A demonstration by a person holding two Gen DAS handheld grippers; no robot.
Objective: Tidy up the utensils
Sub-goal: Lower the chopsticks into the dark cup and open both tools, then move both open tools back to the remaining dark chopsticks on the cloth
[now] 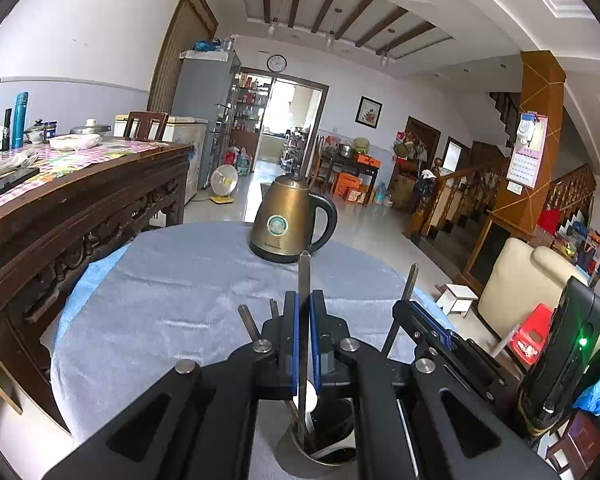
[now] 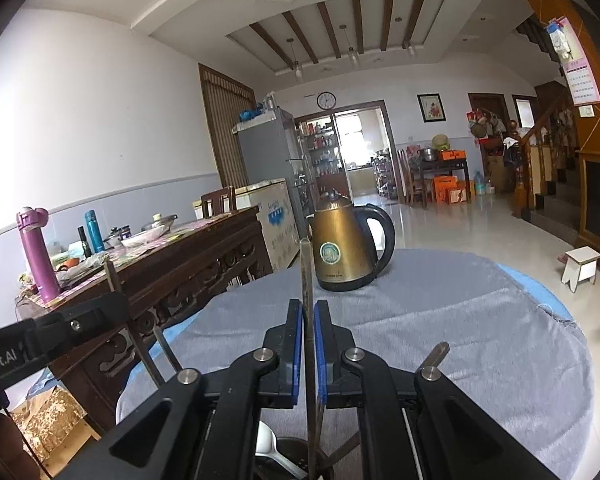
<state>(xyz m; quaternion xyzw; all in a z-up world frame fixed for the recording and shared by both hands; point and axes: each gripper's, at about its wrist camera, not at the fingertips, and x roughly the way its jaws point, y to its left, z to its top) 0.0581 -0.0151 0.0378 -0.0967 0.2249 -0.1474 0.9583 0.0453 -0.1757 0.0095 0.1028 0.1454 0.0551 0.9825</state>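
Observation:
My left gripper (image 1: 303, 300) is shut on the flat metal handle of a utensil (image 1: 304, 276) that stands upright, its lower end inside a steel utensil cup (image 1: 300, 452) just below the jaws. Other handles (image 1: 249, 322) lean out of the cup. My right gripper (image 2: 308, 308) is shut on another upright metal utensil handle (image 2: 306, 268) over the same cup (image 2: 292, 456), where a spoon bowl (image 2: 266, 446) shows. The right gripper also shows in the left wrist view (image 1: 428, 320), close on the right, with a handle (image 1: 411, 278) rising from it.
A brass electric kettle (image 1: 290, 224) stands at the far side of the round table with a grey cloth (image 1: 172, 280). A dark carved wooden sideboard (image 1: 72, 216) with dishes and bottles stands close on the left. A cream sofa (image 1: 520, 280) and a small white stool (image 2: 582, 266) are to the right.

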